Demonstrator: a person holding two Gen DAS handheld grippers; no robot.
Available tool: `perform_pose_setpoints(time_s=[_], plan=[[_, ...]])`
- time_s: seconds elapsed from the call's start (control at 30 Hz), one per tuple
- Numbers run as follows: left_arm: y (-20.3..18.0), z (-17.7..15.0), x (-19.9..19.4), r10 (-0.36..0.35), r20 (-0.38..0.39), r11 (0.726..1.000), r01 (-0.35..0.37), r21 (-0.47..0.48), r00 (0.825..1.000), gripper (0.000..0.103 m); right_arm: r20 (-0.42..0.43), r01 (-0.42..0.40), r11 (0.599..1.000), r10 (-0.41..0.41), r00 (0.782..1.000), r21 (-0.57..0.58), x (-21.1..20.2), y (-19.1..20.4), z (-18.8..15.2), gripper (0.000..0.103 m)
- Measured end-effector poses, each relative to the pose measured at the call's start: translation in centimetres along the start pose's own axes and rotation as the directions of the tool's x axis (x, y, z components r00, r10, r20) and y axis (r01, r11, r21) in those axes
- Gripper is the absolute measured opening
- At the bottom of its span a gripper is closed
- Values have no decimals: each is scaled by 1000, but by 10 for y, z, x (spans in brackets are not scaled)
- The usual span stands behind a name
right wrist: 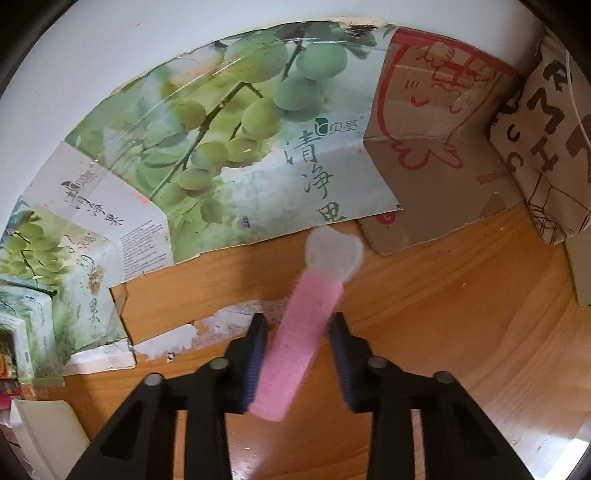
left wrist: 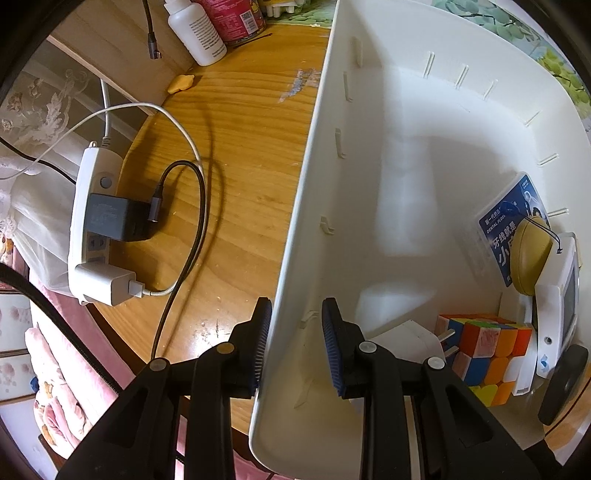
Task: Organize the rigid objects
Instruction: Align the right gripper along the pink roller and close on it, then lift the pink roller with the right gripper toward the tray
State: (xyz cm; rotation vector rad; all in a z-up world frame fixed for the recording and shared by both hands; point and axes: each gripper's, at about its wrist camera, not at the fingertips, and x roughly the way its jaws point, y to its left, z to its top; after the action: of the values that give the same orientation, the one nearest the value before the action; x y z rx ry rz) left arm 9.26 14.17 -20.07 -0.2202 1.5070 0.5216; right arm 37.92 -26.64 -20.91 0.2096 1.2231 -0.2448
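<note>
My left gripper (left wrist: 295,343) straddles the left wall of a white plastic bin (left wrist: 369,166). One finger is outside the wall and one inside, with a gap on the inner side. In the bin's right corner lie a Rubik's cube (left wrist: 484,354), a blue dental floss box (left wrist: 506,221), a tan round case (left wrist: 530,258) and a white device (left wrist: 561,295). My right gripper (right wrist: 297,354) has a pink bar with a translucent heart-shaped end (right wrist: 299,332) between its fingers, touching the left pad, with a small gap at the right pad. It hangs over the wooden table (right wrist: 443,314).
Left of the bin lie a white power strip (left wrist: 92,229) with black and white chargers and cables, a white bottle (left wrist: 195,33) and a small yellow piece (left wrist: 181,83). In the right wrist view, printed cardboard boxes (right wrist: 240,147) and a brown bag (right wrist: 550,147) line the table's back.
</note>
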Motion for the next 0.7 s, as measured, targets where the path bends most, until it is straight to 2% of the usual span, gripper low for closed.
perform_pose_setpoints(time_s=[0.1, 0.23, 0.5, 0.7], plan=[[0, 0, 0, -3, -1, 1000, 3, -2, 1000, 29, 8, -2, 1000, 2, 1000, -8, -2, -3, -2, 25], [1, -1, 0, -7, 0, 1000, 7, -3, 1000, 29, 11, -12, 1000, 12, 1000, -27, -5, -11, -14, 24], [2, -2, -2, -33, 16, 999, 33, 15, 999, 29, 2, -52, 997, 52, 999, -50, -18, -25, -68, 24], [5, -4, -4, -72, 21, 997, 71, 38, 997, 29, -41, -83, 994, 80, 996, -76, -29, -25, -121, 24]])
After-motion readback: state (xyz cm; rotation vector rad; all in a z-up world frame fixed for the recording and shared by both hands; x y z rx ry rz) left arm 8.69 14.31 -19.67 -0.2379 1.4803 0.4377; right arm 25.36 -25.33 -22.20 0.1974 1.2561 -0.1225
